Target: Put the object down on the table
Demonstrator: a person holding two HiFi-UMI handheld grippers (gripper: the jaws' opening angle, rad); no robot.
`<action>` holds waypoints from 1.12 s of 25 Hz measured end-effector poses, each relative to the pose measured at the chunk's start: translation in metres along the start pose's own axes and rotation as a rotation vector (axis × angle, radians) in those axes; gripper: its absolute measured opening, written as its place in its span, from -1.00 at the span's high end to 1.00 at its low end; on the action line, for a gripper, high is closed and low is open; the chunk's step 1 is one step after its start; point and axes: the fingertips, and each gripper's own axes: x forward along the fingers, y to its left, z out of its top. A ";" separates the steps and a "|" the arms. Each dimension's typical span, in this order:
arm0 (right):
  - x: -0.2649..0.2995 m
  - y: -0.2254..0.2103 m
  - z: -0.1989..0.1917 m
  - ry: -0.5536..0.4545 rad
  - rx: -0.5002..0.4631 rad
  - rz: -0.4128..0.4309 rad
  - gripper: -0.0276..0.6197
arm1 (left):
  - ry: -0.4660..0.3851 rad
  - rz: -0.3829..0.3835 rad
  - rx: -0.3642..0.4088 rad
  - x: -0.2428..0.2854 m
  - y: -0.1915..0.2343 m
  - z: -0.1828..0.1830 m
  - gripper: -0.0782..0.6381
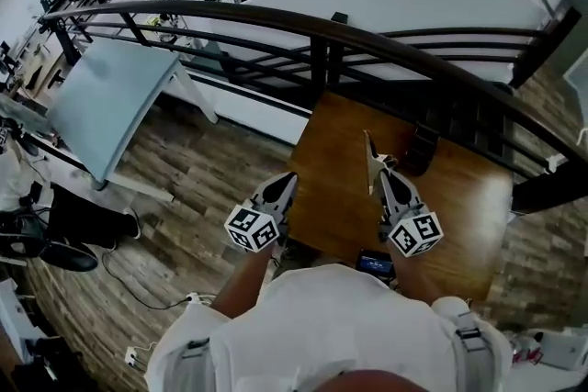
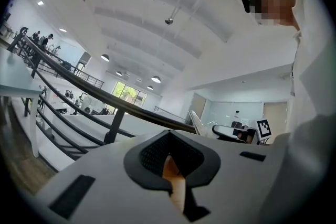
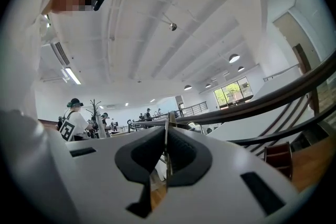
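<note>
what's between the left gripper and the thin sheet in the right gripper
Only bare wooden tabletop, in the head view: nothing stands between the left gripper and the thin sheet that the right gripper clamps.

Left gripper (image 1: 285,184) is out in front of the chest at the person's left, pointing forward and slightly inward. Its jaws are together with nothing clamped, its marker cube (image 1: 253,228) is nearest the body, and the bare left forearm (image 1: 241,287) runs back to a white sleeve (image 1: 197,340). Right gripper (image 1: 383,174) is alongside but well apart, also pointing forward. Its jaws are closed on a thin sheet (image 1: 369,159) that stands on edge past the fingertips, and its own view shows that edge pinched dead centre between the pads.
</note>
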 end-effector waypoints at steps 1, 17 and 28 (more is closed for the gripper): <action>0.006 0.003 0.001 0.000 0.001 -0.014 0.83 | 0.002 -0.015 -0.002 0.003 0.008 0.004 0.74; 0.113 -0.017 0.006 -0.048 0.223 -0.206 0.83 | 0.074 -0.168 0.003 0.066 0.126 0.044 0.74; 0.118 -0.071 -0.021 -0.014 0.412 -0.222 0.83 | 0.148 -0.220 0.027 0.122 0.122 0.016 0.74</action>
